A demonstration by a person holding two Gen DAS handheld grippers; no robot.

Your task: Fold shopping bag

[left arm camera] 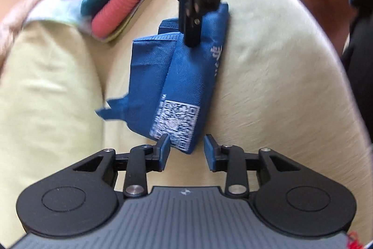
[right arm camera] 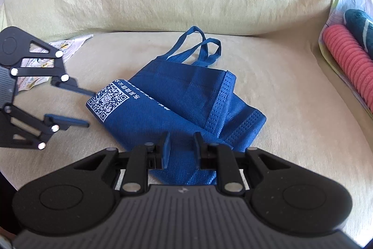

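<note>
As seen from the left wrist, the left gripper [left arm camera: 187, 152] stands with fingers spread, holding nothing, the near corner of the blue shopping bag [left arm camera: 177, 85] just between their tips. The bag lies folded on a pale green cushion [left arm camera: 268, 90]; the right gripper [left arm camera: 193, 34] presses on its far end.

From the right wrist, the right gripper [right arm camera: 181, 151] has its fingers parted over the bag's [right arm camera: 167, 104] near fold, gripping nothing. Handles [right arm camera: 200, 46] point away. Left gripper [right arm camera: 89, 109] spread beside the printed code [right arm camera: 108, 100]. Pink ribbed roll [right arm camera: 347, 62] at right.
</note>
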